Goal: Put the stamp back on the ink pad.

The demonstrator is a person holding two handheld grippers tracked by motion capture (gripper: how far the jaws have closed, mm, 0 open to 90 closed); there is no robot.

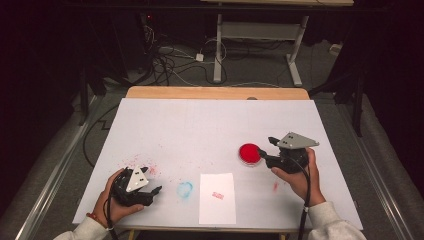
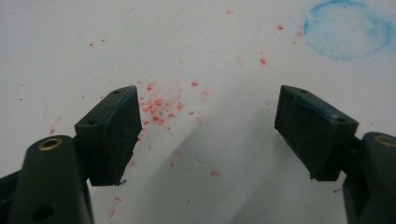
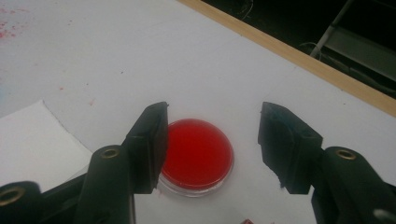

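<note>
White table sheet [image 1: 200, 125]: both grippers' fingers open, empty; red ink pad [image 1: 249, 154] beside right gripper [image 1: 265, 150]; paper slip [image 1: 217, 198] nearby

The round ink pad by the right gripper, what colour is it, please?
Bright red, clearest in the right gripper view.

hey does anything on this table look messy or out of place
Yes. Red ink specks are scattered over the white table cover near the left gripper, with a smudged blue ring beside the paper sheet. The red ink pad itself sits level and intact.
</note>
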